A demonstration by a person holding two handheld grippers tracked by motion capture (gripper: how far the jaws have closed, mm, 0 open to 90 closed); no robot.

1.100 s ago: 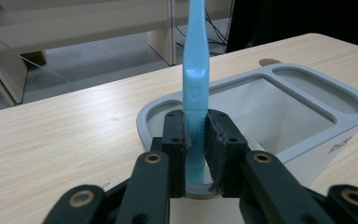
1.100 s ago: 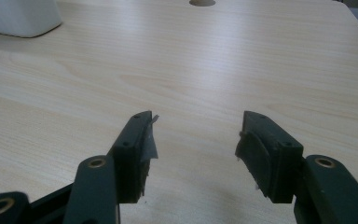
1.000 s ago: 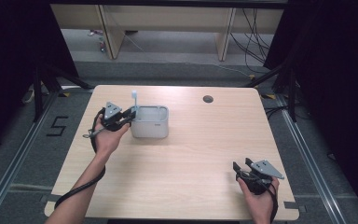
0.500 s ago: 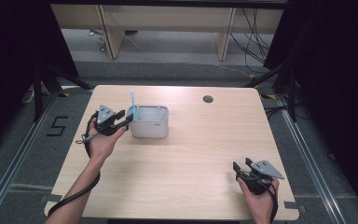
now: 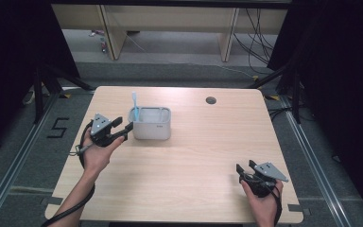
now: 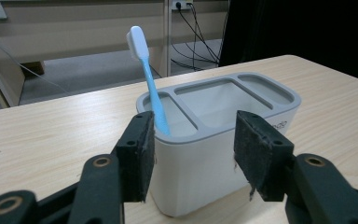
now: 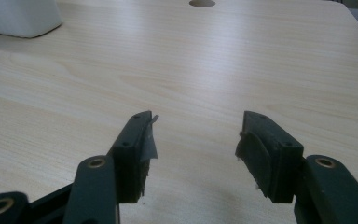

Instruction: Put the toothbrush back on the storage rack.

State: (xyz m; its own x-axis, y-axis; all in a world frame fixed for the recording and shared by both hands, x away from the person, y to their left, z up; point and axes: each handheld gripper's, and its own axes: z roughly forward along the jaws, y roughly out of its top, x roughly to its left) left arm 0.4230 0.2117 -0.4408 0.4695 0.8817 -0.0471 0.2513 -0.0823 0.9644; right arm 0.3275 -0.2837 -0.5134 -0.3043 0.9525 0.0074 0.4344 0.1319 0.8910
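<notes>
White three-compartment holder point(image 5: 150, 126) stands upright on the surface's rear left portion. Light-blue toothbrush point(image 6: 148, 79) with white head stands in the end compartment on the holder's left as seen from above, head uppermost, leaning slightly. Remaining two compartments appear empty.

Left gripper backing away from the toothbrush

The left gripper point(image 5: 123, 129) is drawing back leftward from the holder point(image 5: 150, 124), its jaws now spread, leaving the toothbrush point(image 5: 135, 105) standing alone in the end compartment, tilted slightly.
</notes>
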